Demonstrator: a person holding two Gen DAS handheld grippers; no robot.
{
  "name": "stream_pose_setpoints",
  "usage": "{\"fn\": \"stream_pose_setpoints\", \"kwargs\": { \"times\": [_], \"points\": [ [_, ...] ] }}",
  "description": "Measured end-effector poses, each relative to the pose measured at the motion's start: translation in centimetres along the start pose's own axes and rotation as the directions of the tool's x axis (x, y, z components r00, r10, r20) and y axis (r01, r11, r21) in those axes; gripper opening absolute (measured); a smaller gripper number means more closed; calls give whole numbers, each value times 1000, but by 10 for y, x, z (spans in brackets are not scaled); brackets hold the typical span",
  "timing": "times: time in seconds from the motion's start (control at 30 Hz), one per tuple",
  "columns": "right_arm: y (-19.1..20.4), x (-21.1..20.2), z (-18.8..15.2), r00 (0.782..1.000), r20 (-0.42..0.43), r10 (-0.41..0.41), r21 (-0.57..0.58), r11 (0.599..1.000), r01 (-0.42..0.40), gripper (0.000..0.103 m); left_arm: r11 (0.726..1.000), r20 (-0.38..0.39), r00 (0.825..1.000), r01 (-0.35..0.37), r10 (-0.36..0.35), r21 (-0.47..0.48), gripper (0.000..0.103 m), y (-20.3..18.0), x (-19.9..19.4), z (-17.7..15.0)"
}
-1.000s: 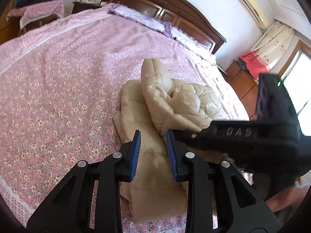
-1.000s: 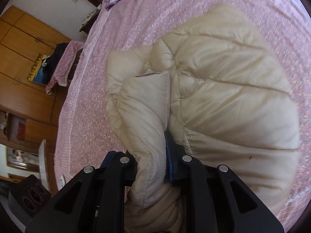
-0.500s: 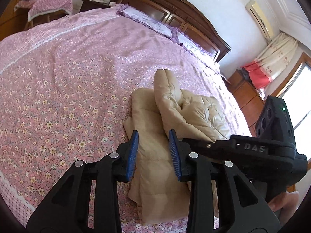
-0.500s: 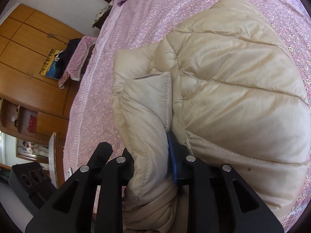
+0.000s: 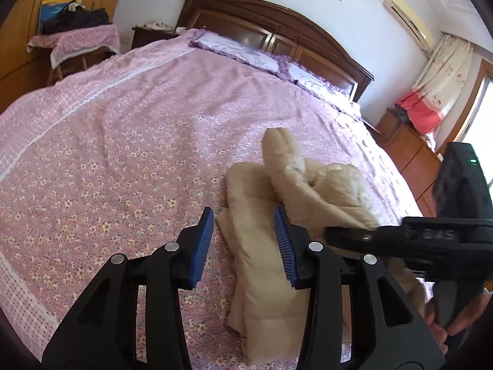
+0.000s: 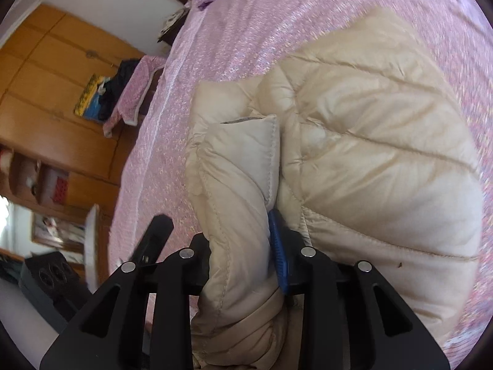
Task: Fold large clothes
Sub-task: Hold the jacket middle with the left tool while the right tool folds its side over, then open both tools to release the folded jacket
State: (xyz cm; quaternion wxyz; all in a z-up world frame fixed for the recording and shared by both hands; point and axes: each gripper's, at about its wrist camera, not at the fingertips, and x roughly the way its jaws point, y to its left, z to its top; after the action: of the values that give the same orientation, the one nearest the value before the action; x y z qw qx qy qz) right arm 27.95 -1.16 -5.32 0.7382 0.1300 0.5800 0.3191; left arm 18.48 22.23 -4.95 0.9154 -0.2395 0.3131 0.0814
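A beige quilted puffer jacket [image 5: 323, 191] lies bunched and partly folded on the bed's pink floral cover [image 5: 129, 160]. My left gripper [image 5: 243, 242] hovers just above its near left edge. Its jaws are opening, and nothing sits between the blue pads [image 5: 203, 243]. In the right wrist view the jacket [image 6: 369, 160] fills the frame. My right gripper [image 6: 242, 249] has a thick rolled fold [image 6: 237, 185] between its fingers. Its jaws are opening, but the fold still bulges against the right pad [image 6: 277, 252] and hides the left pad. The right gripper's black body [image 5: 431, 237] shows at the right, held by a hand [image 5: 446, 326].
The dark wooden headboard [image 5: 277, 21] and two pillows [image 5: 246, 52] are at the far end. A small table under a pink cloth [image 5: 77, 40] and a wooden wardrobe [image 6: 46, 98] stand to the left. A wooden dresser [image 5: 413, 157] and curtains [image 5: 437, 71] are on the right. The left gripper's fingertip [image 6: 155, 234] shows beside the fold.
The left jaws have spread wider and let the jacket edge out from between them. The right jaws have widened slightly around the fold. The left gripper's finger has come into the right wrist view.
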Motion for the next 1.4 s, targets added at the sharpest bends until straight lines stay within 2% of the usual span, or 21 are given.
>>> {"fn": "stream_pose_setpoints", "kwargs": {
  "times": [0.13,0.17,0.2,0.23,0.33,0.43,0.53,0.63,0.7,0.73,0.8,0.87,1.0,1.07,1.17,1.27,1.4],
  "points": [
    [11,-11,0,1000,24,-17,-45,999,18,41,999,-6,1000,15,-15,-28,41,6,1,0],
    [14,-12,0,1000,24,-4,-52,999,5,51,999,-4,1000,15,-15,-29,41,6,0,0],
    [16,-12,0,999,19,32,-45,998,-31,71,999,-2,1000,15,-15,-30,41,6,0,0],
    [18,-12,1,998,13,64,-40,997,-63,80,999,0,1000,15,-15,-31,41,7,-1,0],
    [26,-9,-1,997,4,71,-61,996,-71,81,999,1,1000,17,-17,-34,41,8,-2,-1],
    [24,-2,0,996,-7,87,-28,996,-87,81,999,4,1000,23,-23,-33,41,7,-5,-3],
    [12,1,0,990,-7,140,11,990,-140,76,999,8,1000,27,-26,-32,41,8,-7,-2],
    [0,11,-2,982,4,191,46,980,-191,60,998,5,999,31,-31,-48,41,10,-8,-1],
    [-9,21,-6,983,2,181,64,981,-181,42,998,4,999,35,-35,-61,41,13,-8,-1],
    [-12,28,-8,986,-1,165,60,985,-164,37,997,2,999,37,-37,-66,41,14,-7,-1],
    [-13,39,-13,994,-5,112,33,993,-112,9,997,-3,999,38,-38,-69,41,14,-6,-2],
    [-19,53,-18,996,-14,91,30,995,-91,1,997,-7,999,37,-37,-65,41,12,-4,-3],
    [-11,66,-23,1000,-3,18,-41,999,-18,0,999,-11,999,29,-30,-46,41,5,3,-4],
    [-5,61,-23,1000,16,6,-64,998,-5,0,998,-25,999,45,-46,-37,41,2,4,-4],
    [2,41,-27,996,75,42,-107,994,-34,2,997,-14,998,69,-69,-19,43,-5,-5,-2],
    [2,12,-34,988,122,97,-136,987,-80,3,997,17,997,73,-73,12,52,-17,-24,5],
    [-14,-39,-34,970,197,145,-141,983,-119,2,996,32,998,52,-54,73,53,-50,-46,23]
  ]
}}
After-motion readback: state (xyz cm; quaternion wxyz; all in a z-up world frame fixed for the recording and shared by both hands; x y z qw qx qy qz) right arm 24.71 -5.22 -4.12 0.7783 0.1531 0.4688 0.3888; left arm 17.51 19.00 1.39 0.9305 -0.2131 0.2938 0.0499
